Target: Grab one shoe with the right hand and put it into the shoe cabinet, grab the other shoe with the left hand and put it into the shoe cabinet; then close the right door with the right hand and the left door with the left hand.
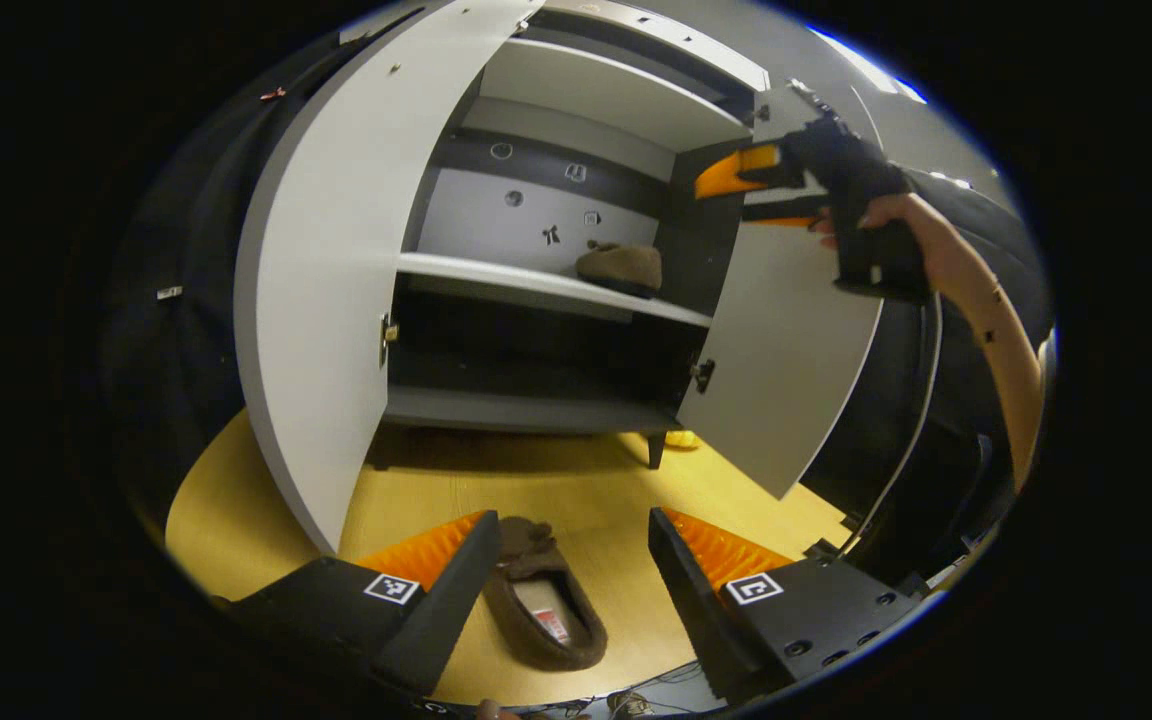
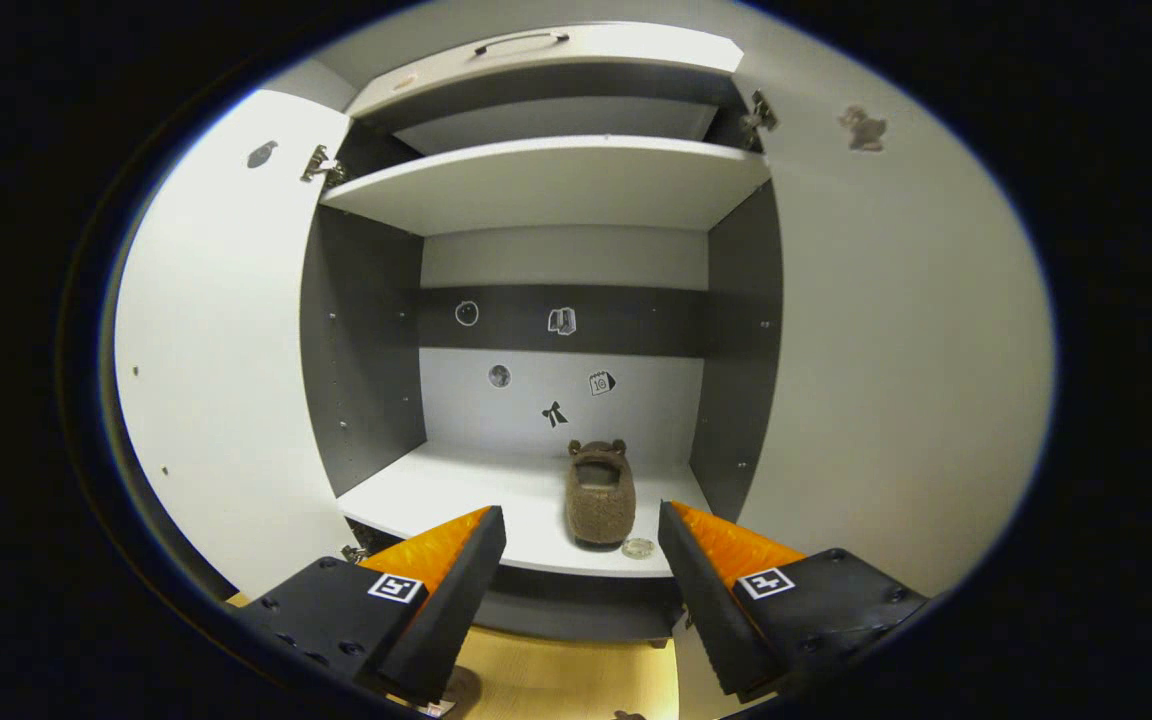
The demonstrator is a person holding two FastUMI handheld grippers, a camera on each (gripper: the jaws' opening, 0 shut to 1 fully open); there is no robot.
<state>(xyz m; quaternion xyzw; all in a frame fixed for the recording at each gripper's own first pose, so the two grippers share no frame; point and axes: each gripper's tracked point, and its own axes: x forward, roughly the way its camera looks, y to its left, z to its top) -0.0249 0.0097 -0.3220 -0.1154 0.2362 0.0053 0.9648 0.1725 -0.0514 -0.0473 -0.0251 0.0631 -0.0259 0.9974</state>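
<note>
In the left gripper view, your left gripper (image 1: 566,570) sits at the bottom of the frame with its jaws wide, holding nothing. Between them, lower centre, one brown shoe (image 1: 546,607) lies on the yellow floor (image 1: 236,500), opening up, apart from both fingers. Above it the shoe cabinet (image 1: 536,300) stands with both doors swung out: the left door (image 1: 326,290) fills the left-centre of the frame, the right door (image 1: 786,360) hangs at centre right. The other shoe (image 1: 621,268) rests on the middle shelf (image 1: 496,275), toward its right end. At upper right, your right gripper (image 1: 746,190) is held in a hand (image 1: 886,215) in front of the right door; from here you cannot tell how far its jaws are parted.

In the right gripper view, your right gripper (image 2: 581,560) shows its jaws wide and empty at the bottom of the frame. It faces the open cabinet (image 2: 361,350), and the shoe (image 2: 599,495) sits on the shelf (image 2: 436,490) at centre, just above the gap between the fingers. A small round object (image 2: 638,547) lies on the shelf edge just beside the shoe. The left door (image 2: 216,370) and right door (image 2: 886,380) flank the opening.
</note>
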